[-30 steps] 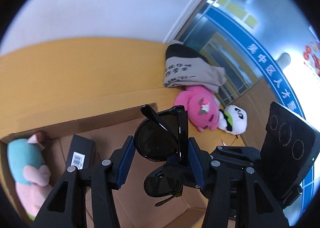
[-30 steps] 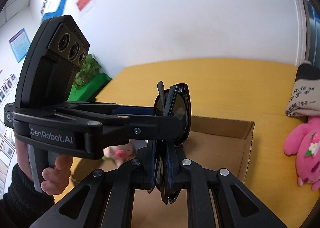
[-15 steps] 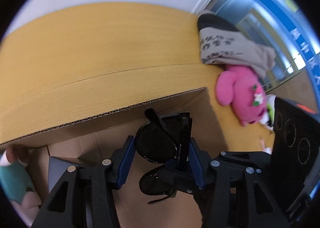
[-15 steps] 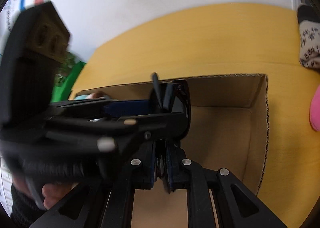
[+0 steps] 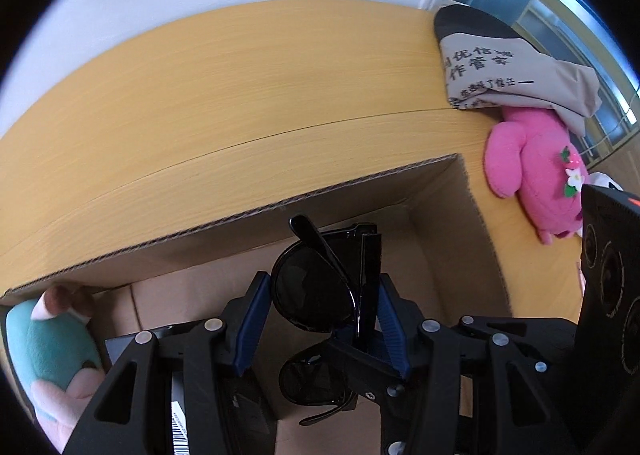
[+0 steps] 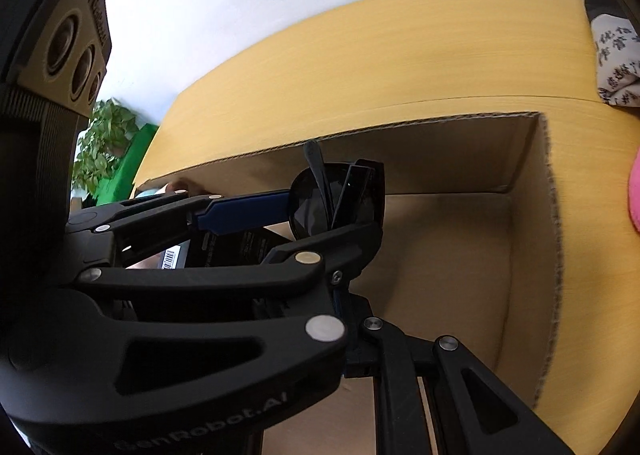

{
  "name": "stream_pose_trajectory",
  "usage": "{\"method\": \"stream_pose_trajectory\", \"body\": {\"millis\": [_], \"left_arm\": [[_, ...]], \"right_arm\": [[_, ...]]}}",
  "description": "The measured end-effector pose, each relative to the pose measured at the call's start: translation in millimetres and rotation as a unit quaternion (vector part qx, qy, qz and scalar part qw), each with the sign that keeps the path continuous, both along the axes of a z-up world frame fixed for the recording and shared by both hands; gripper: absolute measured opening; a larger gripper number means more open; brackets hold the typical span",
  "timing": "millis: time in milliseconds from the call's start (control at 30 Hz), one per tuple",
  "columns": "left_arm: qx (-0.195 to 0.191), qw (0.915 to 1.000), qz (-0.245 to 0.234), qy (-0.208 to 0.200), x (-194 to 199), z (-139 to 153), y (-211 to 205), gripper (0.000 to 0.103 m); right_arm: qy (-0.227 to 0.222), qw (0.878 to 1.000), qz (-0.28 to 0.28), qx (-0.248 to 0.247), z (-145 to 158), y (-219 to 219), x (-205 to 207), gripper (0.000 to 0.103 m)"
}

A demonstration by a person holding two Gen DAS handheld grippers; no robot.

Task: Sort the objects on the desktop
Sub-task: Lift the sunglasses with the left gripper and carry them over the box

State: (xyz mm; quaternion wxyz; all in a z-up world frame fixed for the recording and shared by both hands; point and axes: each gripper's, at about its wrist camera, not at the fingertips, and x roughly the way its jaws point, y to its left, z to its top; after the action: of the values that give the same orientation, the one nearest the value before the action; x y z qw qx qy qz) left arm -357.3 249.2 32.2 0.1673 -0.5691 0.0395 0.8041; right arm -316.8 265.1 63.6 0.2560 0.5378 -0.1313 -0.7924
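Black folded sunglasses (image 5: 320, 295) hang over the open cardboard box (image 5: 280, 207), also seen in the right wrist view (image 6: 336, 199). My left gripper (image 5: 324, 319) has its blue pads on either side of the sunglasses; whether they press on them I cannot tell. My right gripper (image 6: 340, 223) is shut on the sunglasses from below; the left gripper's body hides most of its fingers. The box (image 6: 532, 215) holds a teal and pink plush (image 5: 44, 343) and a black barcoded package (image 5: 180, 415) at its left end.
A pink plush (image 5: 532, 171) and a folded beige bag with black print (image 5: 500, 67) lie on the yellow wooden table (image 5: 240, 95) right of the box. A green plant (image 6: 104, 147) stands beyond the table's left edge.
Both grippers have lowered with the sunglasses toward the box, which now fills more of both views. The left gripper has swung across the right wrist view.
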Motion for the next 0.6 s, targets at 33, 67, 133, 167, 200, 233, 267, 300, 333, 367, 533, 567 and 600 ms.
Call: {"method": "stream_pose_trajectory", "body": {"millis": [33, 67, 133, 167, 200, 233, 267, 300, 333, 367, 533, 567, 600], "left_arm": [[-0.003, 1.0000, 0.004, 0.000, 0.7, -0.3, -4.5, 0.051], [-0.005, 1.0000, 0.009, 0.001, 1.1, -0.3, -9.7, 0.051], [-0.003, 0.9998, 0.021, -0.001, 1.4, 0.4, -24.1, 0.051], [-0.001, 0.9997, 0.026, -0.002, 1.4, 0.8, -29.9, 0.051], [0.000, 0.9995, 0.030, -0.003, 1.4, 1.4, -35.3, 0.051], [0.002, 0.9994, 0.035, -0.004, 1.4, 2.3, -39.0, 0.051], [0.005, 0.9992, 0.039, -0.004, 1.7, 3.7, -41.5, 0.051], [0.006, 0.9991, 0.042, -0.004, 2.1, 5.8, -42.3, 0.051], [0.009, 0.9991, 0.041, -0.001, 2.5, 8.6, -40.6, 0.051], [0.012, 0.9991, 0.040, 0.002, 3.0, 11.4, -37.5, 0.051], [0.024, 0.9993, 0.028, 0.004, -0.5, 17.7, -7.5, 0.051], [0.034, 0.9990, 0.029, -0.002, -3.0, 15.9, -2.7, 0.051], [0.046, 0.9984, 0.031, -0.010, -5.8, 12.9, 1.8, 0.051]], "right_arm": [[-0.001, 1.000, 0.005, -0.002, -0.7, -4.2, -0.4, 0.010], [-0.002, 1.000, 0.011, -0.004, -1.4, -8.2, -0.9, 0.010], [-0.002, 1.000, 0.023, -0.006, -1.9, -18.2, -3.2, 0.010], [-0.001, 1.000, 0.028, -0.008, -2.1, -21.7, -4.1, 0.010], [0.002, 0.999, 0.035, -0.009, -6.8, -23.6, -1.5, 0.010], [0.004, 0.999, 0.039, -0.008, -8.0, -25.8, -0.5, 0.010], [0.007, 0.999, 0.042, -0.005, -7.4, -26.9, -0.4, 0.010], [0.009, 0.999, 0.043, -0.004, -7.1, -25.0, -1.6, 0.010], [0.010, 0.999, 0.042, -0.004, -6.3, -22.6, -2.5, 0.010], [0.011, 0.999, 0.039, -0.004, -5.8, -19.3, -3.6, 0.010], [0.010, 1.000, 0.015, 0.009, 1.3, 10.9, -5.0, 0.010], [0.010, 1.000, 0.010, 0.015, 3.0, 13.6, -5.5, 0.010], [0.009, 1.000, 0.006, 0.024, 2.8, 18.5, -4.9, 0.010]]}}
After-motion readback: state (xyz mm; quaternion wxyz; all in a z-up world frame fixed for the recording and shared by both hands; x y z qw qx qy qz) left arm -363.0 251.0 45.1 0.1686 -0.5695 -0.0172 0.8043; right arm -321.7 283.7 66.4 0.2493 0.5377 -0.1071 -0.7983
